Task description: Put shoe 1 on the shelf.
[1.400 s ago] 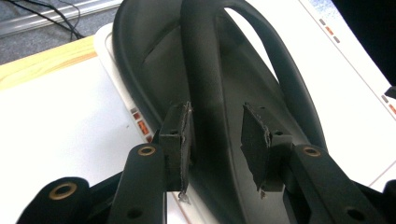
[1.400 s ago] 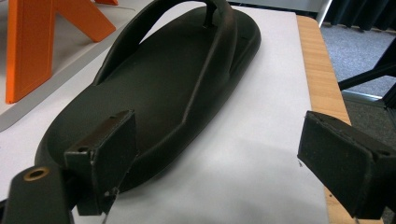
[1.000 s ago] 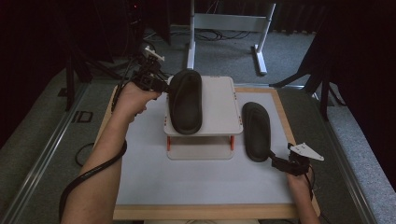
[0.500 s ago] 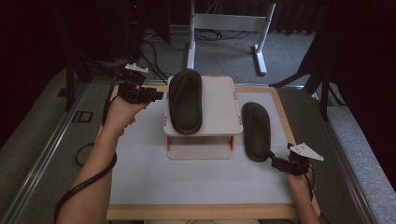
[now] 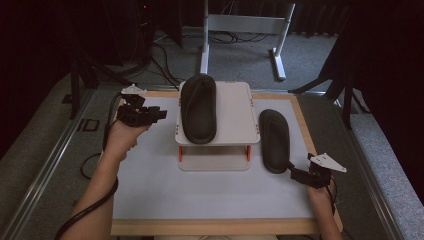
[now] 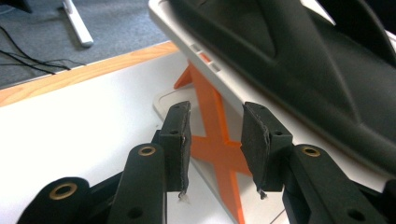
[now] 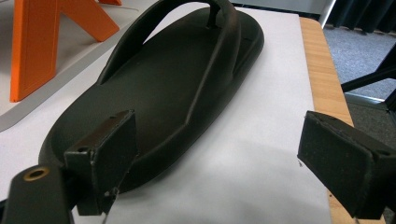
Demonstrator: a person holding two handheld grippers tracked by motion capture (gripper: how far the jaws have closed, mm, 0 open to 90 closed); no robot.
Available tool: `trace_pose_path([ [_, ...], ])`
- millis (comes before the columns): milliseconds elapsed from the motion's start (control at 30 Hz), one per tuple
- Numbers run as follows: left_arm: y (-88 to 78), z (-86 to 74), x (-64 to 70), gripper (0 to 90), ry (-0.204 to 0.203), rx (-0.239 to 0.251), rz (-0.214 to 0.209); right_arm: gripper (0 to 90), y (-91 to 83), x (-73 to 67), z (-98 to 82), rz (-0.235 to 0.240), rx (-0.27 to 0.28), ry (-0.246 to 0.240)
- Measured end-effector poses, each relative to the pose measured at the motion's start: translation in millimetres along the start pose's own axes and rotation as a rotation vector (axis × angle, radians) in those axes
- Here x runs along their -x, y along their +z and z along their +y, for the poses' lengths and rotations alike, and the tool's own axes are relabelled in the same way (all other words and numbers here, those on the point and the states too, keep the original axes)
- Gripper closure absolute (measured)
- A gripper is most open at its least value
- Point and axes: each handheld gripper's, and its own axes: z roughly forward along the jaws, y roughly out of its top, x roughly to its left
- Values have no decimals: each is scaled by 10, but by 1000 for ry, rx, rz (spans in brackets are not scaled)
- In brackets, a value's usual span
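The left gripper [image 5: 161, 114] was held at nine o'clock of the white stand [image 5: 235, 107], jaws narrowly parted with nothing between them. One black sandal [image 5: 198, 108] lay on the stand, at the gripper's three o'clock. The second sandal [image 5: 275, 140] lay on the table [image 5: 150, 190]; the right gripper [image 5: 291, 172], jaws wide, was placed at its heel, at five o'clock.

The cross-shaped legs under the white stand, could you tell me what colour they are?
Orange; the stand's legs show best in the left gripper view.
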Motion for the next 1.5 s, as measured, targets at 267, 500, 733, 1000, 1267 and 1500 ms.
trace_pose_path([
  [267,-28,-280,-68,620,-14,15,30,113,-1,1,-3,3,2,1],
  [500,-77,-575,-119,620,-45,53,38,114,2,6,-6,14,6,7],
  [733,-121,-846,-133,620,-40,71,55,114,3,16,-8,18,10,17],
  [1000,-80,-1118,-143,619,-44,108,60,115,4,34,-9,23,10,34],
  [1267,-54,-1414,-168,595,-59,139,80,115,10,34,-8,20,7,30],
  [1500,-76,-1628,-209,466,-73,177,89,111,24,39,-2,19,-8,37],
])
